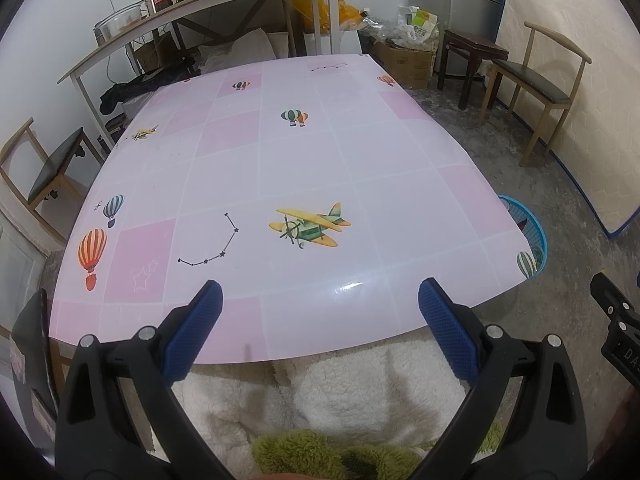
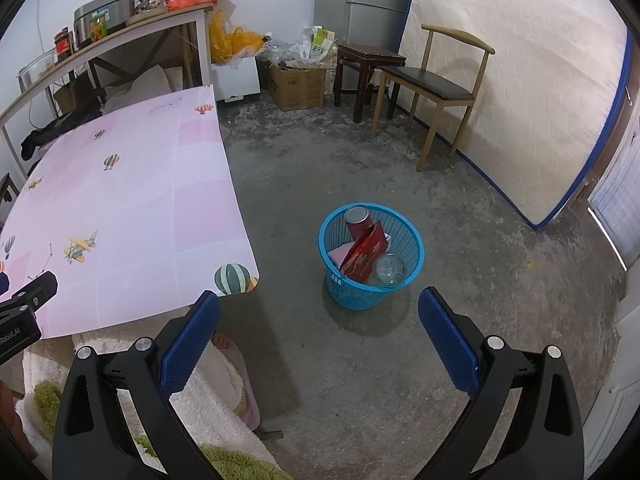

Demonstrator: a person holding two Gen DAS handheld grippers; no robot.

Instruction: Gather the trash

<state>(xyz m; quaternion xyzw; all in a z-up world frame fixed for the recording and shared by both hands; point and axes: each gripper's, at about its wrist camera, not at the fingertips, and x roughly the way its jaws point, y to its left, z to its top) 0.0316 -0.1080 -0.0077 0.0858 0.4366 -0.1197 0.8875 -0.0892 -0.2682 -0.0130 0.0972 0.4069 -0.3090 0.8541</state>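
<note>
A blue mesh trash basket [image 2: 414,254] stands on the concrete floor right of the table. Inside it I see a red can [image 2: 357,220], a red packet [image 2: 366,258], a pink scrap and a clear glass jar [image 2: 390,269]. My right gripper [image 2: 319,306] hangs open above the floor, just short of the basket, with nothing between its blue pads. My left gripper [image 1: 320,294] is open too, over the near edge of the pink patterned table [image 1: 280,152], holding nothing. The basket's rim [image 1: 534,228] peeks past the table's right edge in the left wrist view.
A wooden chair [image 2: 436,84] and dark stool [image 2: 366,64] stand by a leaning mattress [image 2: 520,92] at the right. Cardboard box [image 2: 298,86] and bags sit at the back. A shelf table [image 1: 192,12] carries jars and a cooker. Another chair [image 1: 52,164] is left. A person's fleecy white clothing [image 1: 340,392] is below.
</note>
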